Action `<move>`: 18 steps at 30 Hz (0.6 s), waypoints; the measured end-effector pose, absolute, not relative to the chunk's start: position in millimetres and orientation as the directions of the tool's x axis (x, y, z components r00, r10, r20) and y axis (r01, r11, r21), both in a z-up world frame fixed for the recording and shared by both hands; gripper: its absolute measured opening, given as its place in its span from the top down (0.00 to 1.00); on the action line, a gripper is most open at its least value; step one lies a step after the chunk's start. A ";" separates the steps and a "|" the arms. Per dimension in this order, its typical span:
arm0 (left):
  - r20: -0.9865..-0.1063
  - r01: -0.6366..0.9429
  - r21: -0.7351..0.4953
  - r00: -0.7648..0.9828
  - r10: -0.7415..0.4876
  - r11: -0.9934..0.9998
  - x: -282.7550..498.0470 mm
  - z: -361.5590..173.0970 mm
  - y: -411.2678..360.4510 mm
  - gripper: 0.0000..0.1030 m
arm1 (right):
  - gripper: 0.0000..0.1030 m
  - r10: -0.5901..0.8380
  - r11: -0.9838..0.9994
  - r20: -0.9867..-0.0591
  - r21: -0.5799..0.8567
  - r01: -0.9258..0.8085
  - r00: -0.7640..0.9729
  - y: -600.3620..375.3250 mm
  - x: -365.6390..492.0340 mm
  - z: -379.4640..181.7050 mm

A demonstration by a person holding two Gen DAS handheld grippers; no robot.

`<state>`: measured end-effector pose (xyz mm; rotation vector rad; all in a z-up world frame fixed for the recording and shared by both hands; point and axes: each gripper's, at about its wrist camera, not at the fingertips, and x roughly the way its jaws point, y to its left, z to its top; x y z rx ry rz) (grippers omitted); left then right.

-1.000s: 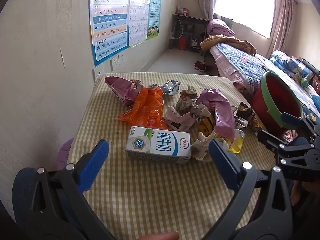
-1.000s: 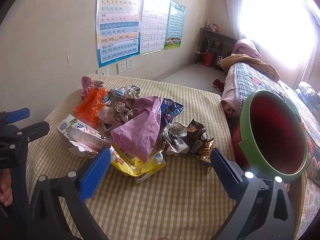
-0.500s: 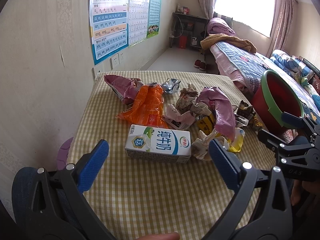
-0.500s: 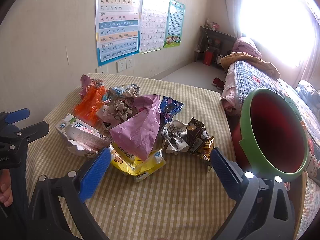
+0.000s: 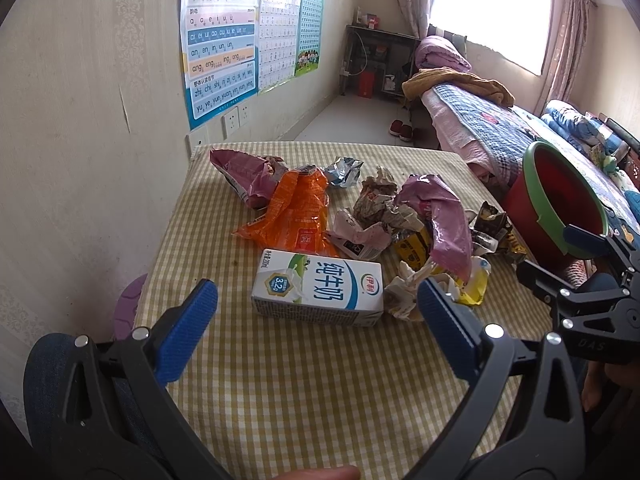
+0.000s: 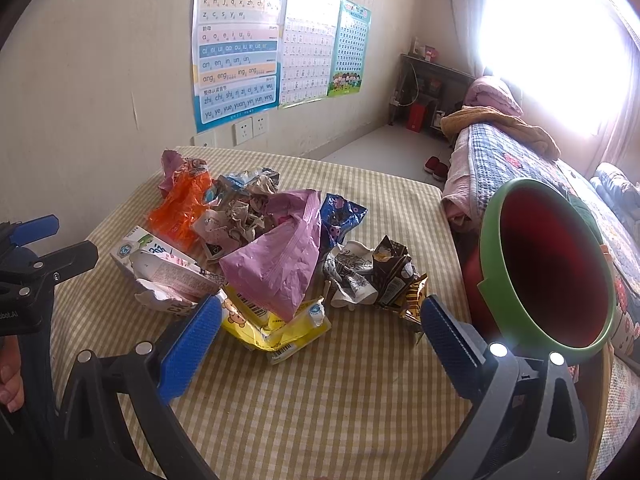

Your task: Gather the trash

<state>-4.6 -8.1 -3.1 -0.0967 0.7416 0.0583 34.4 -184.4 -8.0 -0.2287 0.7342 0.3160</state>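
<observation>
Both tongs, left [image 5: 316,312] and right [image 6: 320,324], hang spread and empty low in frame. Trash [image 6: 276,256], including a milk carton [image 5: 318,294], is heaped mid-frame on the desk [image 6: 320,400]. The red bin [image 6: 556,264] at right looks empty; collecting seems unstarted.

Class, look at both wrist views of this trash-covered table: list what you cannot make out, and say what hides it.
- Floor of the red bucket with the green rim: right wrist view, inside too dark.
- Base of that bucket: left wrist view, right gripper covers it.
- Far end of the white milk carton: right wrist view, crumpled wrappers overlap it.
- Scene through the window: right wrist view, glare.
</observation>
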 end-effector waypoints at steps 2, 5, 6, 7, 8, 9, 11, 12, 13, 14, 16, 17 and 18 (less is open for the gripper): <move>-0.676 -0.088 -0.068 0.736 0.019 0.994 -5.9 -3.2 -8.8 0.05 | 0.07 0.201 0.928 -0.686 -0.095 -0.360 0.699 -184.2 34.5 -7.5; -0.677 -0.086 -0.070 0.735 0.016 0.994 -1.3 -2.2 -5.4 0.05 | 0.07 0.201 0.928 -0.688 -0.095 -0.361 0.698 -183.8 34.7 -8.2; -0.678 -0.086 -0.070 0.735 0.016 0.994 -1.6 -2.3 -5.7 0.05 | 0.07 0.201 0.928 -0.688 -0.095 -0.361 0.697 -184.0 34.9 -8.3; -0.677 -0.086 -0.070 0.736 0.016 0.994 -1.3 -2.2 -5.3 0.05 | 0.07 0.201 0.928 -0.689 -0.095 -0.361 0.697 -184.1 35.0 -8.5; -0.676 -0.086 -0.070 0.736 0.016 0.994 -1.6 -2.1 -5.4 0.05 | 0.07 0.201 0.928 -0.689 -0.094 -0.361 0.697 -184.2 35.2 -8.7; -0.676 -0.086 -0.070 0.736 0.016 0.994 -1.9 -2.2 -5.5 0.05 | 0.07 0.201 0.928 -0.689 -0.094 -0.361 0.697 -184.3 35.2 -8.8; -0.677 -0.087 -0.071 0.736 0.016 0.994 -2.0 -2.4 -5.6 0.05 | 0.07 0.201 0.927 -0.688 -0.096 -0.362 0.697 -184.2 35.2 -9.0; -0.678 -0.087 -0.071 0.735 0.016 0.994 -1.2 -2.2 -4.5 0.05 | 0.07 0.200 0.927 -0.689 -0.096 -0.362 0.696 -184.4 35.4 -9.3; -0.678 -0.087 -0.071 0.735 0.016 0.994 -1.2 -2.1 -4.5 0.05 | 0.07 0.200 0.928 -0.689 -0.096 -0.361 0.697 -184.4 35.2 -9.0; -0.678 -0.087 -0.071 0.735 0.016 0.994 -1.2 -2.1 -4.5 0.05 | 0.07 0.200 0.928 -0.688 -0.095 -0.360 0.697 -184.3 35.1 -8.9; -0.679 -0.088 -0.072 0.734 0.016 0.994 -1.1 -2.3 -4.2 0.05 | 0.07 0.201 0.928 -0.689 -0.094 -0.360 0.697 -184.7 35.6 -8.9; -0.678 -0.088 -0.072 0.735 0.016 0.994 -1.1 -2.3 -4.3 0.05 | 0.07 0.200 0.928 -0.690 -0.093 -0.360 0.695 -184.9 36.0 -9.2; -0.679 -0.088 -0.073 0.734 0.015 0.993 -1.2 -2.3 -4.0 0.05 | 0.07 0.200 0.928 -0.691 -0.093 -0.360 0.694 -185.1 36.3 -9.5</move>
